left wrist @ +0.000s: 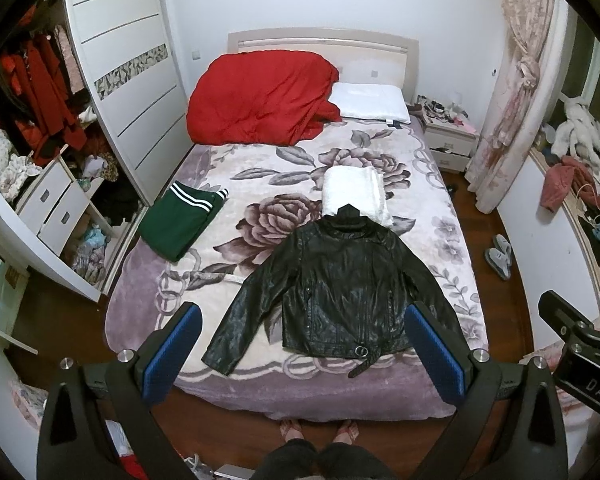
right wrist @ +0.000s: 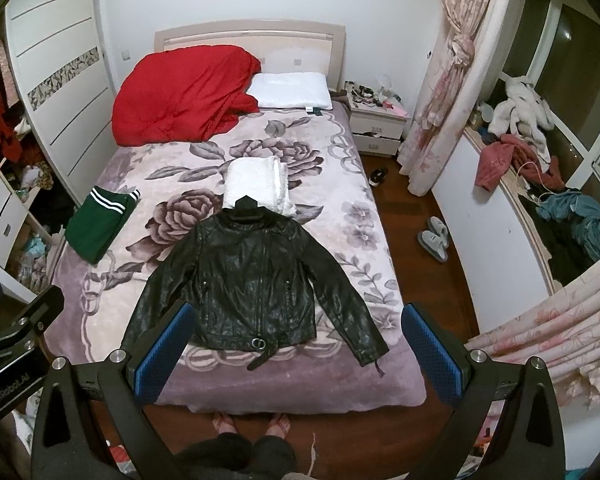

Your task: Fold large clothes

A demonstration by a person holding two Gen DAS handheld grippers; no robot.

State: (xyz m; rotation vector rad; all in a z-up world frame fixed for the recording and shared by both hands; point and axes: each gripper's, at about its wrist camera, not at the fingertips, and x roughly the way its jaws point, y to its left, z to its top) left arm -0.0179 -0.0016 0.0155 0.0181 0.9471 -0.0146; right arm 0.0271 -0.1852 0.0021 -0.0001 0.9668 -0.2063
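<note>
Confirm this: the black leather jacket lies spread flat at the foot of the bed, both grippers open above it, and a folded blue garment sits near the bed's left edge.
One detail is off: the folded garment is green with white stripes, not blue, as the left wrist view shows. The black leather jacket does lie spread flat, with the left gripper and right gripper open.

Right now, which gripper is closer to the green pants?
Left. The left gripper hovers nearer the bed's wardrobe side, where the green pants lie; the right gripper hovers farther toward the window side.
</note>
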